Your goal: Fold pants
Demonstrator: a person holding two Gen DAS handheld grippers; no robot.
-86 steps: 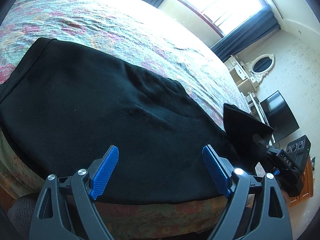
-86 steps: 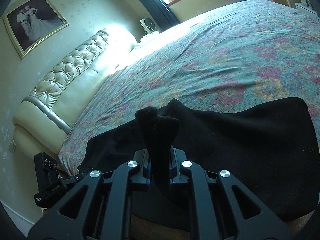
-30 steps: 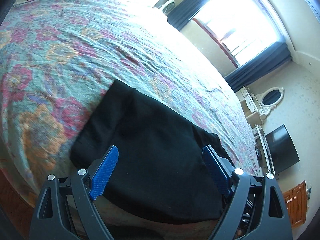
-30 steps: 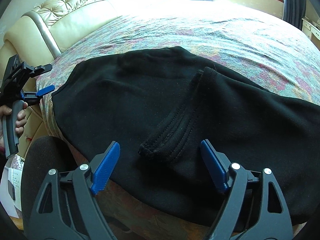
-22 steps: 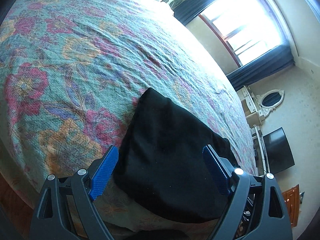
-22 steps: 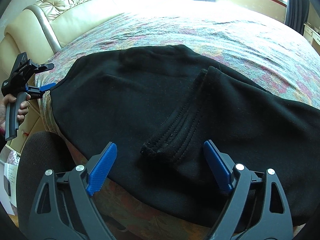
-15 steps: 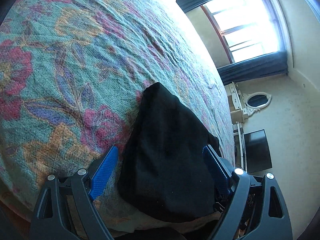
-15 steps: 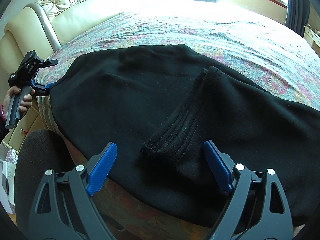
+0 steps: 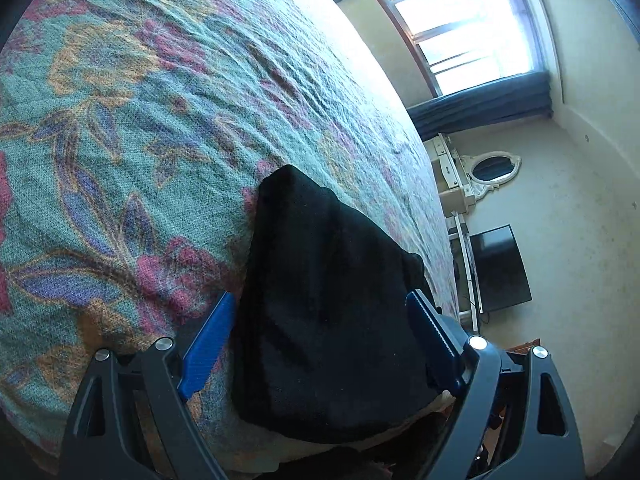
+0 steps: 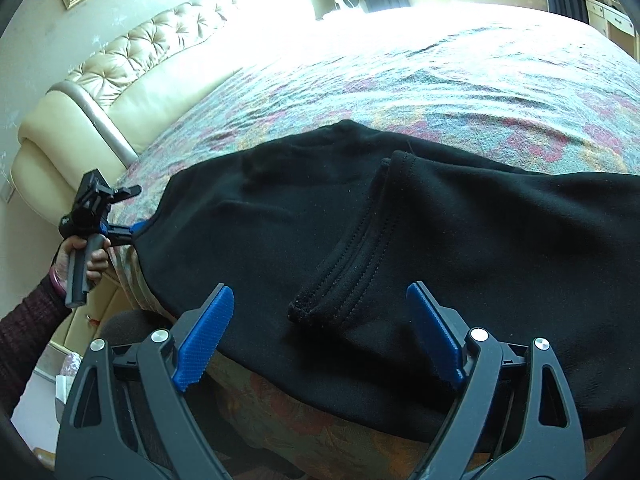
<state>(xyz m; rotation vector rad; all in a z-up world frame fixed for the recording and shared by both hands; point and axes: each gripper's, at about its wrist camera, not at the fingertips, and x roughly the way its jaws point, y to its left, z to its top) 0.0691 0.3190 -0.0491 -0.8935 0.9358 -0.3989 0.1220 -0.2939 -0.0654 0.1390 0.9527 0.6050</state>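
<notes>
Black fleece pants [image 10: 460, 240] lie folded across the near edge of the bed's floral bedspread [image 10: 460, 76], the ribbed waistband [image 10: 352, 248] on top. My left hand-held gripper [image 9: 320, 340] is spread wide around the pants' end — gripping nothing. My right hand-held gripper [image 10: 316, 328] hangs released over the waistband — fingers apart.

A: Where do the pants [image 10: 460, 232] lie?
B: On the bed [image 10: 460, 80], along its near edge, partly overhanging it.

A: And the folded-over part?
B: Its hem [image 10: 344, 256] lies on top of the pants, ahead of the right hand-held gripper [image 10: 320, 332], between its fingers.

A: The left hand-held gripper [image 9: 320, 344]?
B: At the pants' left end, straddling the corner. The headboard [image 10: 132, 80] stands behind it.
</notes>
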